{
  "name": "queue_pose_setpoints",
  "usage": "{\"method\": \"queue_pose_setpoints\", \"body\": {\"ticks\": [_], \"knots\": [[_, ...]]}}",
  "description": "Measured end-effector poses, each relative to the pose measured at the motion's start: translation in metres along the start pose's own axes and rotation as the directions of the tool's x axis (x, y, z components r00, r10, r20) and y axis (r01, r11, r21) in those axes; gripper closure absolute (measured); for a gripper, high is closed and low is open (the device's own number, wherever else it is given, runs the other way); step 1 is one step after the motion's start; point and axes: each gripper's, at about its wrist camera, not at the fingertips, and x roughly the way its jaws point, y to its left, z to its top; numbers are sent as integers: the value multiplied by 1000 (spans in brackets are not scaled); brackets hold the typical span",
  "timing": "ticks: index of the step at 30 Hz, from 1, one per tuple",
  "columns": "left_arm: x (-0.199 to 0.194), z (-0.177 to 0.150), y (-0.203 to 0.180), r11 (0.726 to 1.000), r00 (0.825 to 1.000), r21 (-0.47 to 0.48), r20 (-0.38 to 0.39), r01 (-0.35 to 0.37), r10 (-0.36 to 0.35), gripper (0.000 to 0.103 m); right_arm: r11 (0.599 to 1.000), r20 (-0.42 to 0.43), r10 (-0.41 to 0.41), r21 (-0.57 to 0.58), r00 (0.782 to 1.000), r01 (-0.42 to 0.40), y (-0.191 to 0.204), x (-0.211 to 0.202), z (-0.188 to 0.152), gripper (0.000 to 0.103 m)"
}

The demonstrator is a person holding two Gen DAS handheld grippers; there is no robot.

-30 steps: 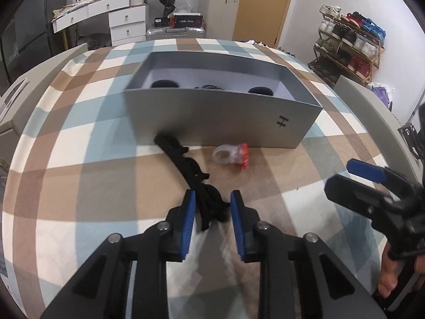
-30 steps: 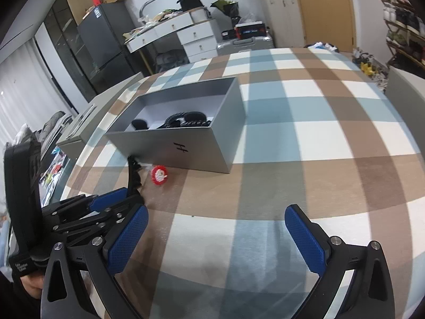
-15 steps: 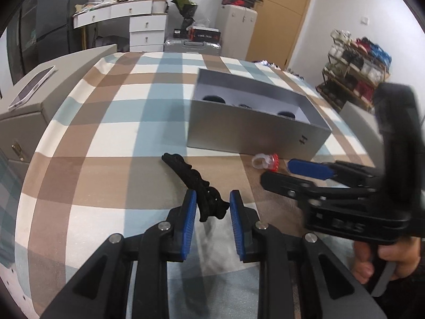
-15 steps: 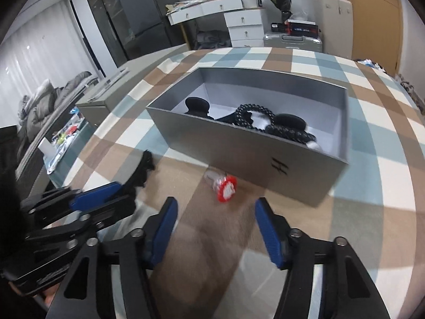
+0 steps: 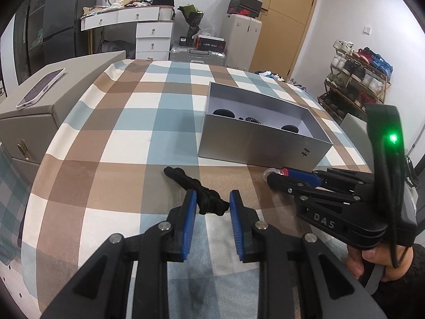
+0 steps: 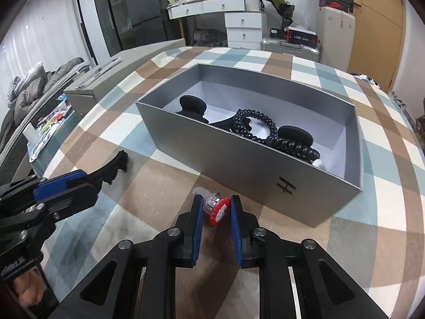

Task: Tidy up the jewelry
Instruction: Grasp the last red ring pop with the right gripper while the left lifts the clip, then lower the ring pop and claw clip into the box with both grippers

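Left wrist view: your left gripper (image 5: 212, 204) is closed down on the near end of the black hair clip (image 5: 196, 192); the pads look pressed to its sides, and the rest of the clip trails ahead and to the left over the checked tablecloth (image 5: 127, 138). The silver box (image 5: 261, 143) sits ahead and right of the tips, well apart, and it already holds dark pieces. Your right gripper (image 5: 273, 176) reaches in from the right, its tip at the red-and-clear ring (image 5: 276, 172), just short of the box's front wall. Against a second ago, this view has swung so the box now lies off to the right instead of dead ahead, and your left jaws hold the same narrow gap. Right wrist view: your right gripper (image 6: 215, 210) has just been closing, from wide apart to narrow, with the ring (image 6: 216, 207) now between the pads, touching or nearly so; call it a fresh pinch. The box (image 6: 239, 159) is right ahead, with a black beaded bracelet (image 6: 255, 127) and two black oval pieces inside. A second ago the ring lay far ahead and left of these jaws. Progress, my read: partly done, with some items boxed, while the ring and clip are still on the cloth.
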Motion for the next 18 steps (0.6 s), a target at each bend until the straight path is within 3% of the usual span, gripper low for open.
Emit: {"method": "queue_pose_setpoints", "body": {"ticks": [18], "knots": [[-20,8,-12,995,992,34,73,97,-99,84,998,126,65,-21,990,-63,5,-54,6,84]]}}
